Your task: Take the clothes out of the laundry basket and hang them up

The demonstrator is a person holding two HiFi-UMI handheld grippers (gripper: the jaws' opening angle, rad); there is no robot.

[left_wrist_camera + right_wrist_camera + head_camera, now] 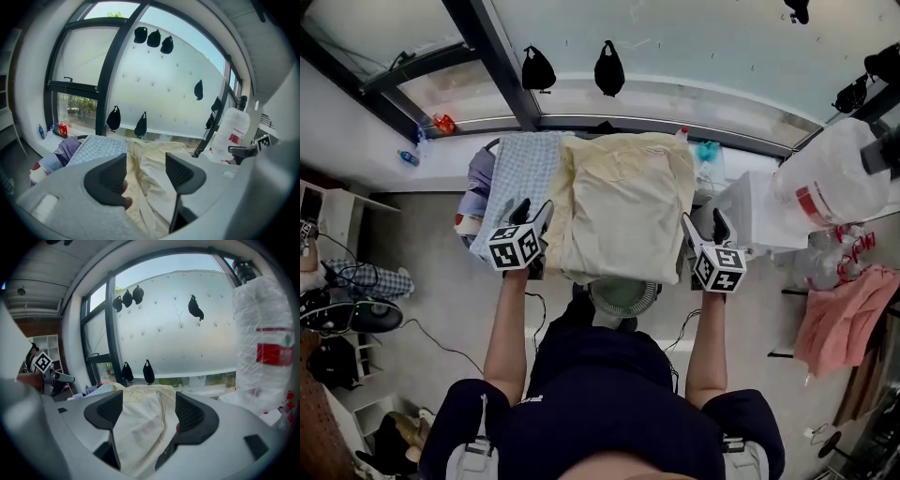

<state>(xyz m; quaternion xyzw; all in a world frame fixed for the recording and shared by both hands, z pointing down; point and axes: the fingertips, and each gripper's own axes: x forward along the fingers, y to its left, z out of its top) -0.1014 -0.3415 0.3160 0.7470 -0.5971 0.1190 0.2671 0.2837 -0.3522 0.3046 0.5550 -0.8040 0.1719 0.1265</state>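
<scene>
A pale yellow garment [623, 202] lies spread over a rack by the window, with its lower hem hanging toward me. My left gripper [532, 214] stands open at the garment's left edge. My right gripper [705, 225] stands open at its right edge. In the left gripper view the garment [150, 152] shows beyond the left gripper [146, 173], whose pads press on nothing. The right gripper view shows the same cloth [140, 427] past the right gripper [149, 411], with a wide gap between its jaws. A round, pale green ribbed thing [623, 298] sits below the garment's hem.
A blue checked cloth [517, 178] hangs left of the yellow garment, over more clothes [478, 192]. A white wrapped bundle [834, 173] and a white box [755, 211] stand on the right, and a pink garment [844, 314] hangs lower right. Black pouches [537, 68] hang on the window.
</scene>
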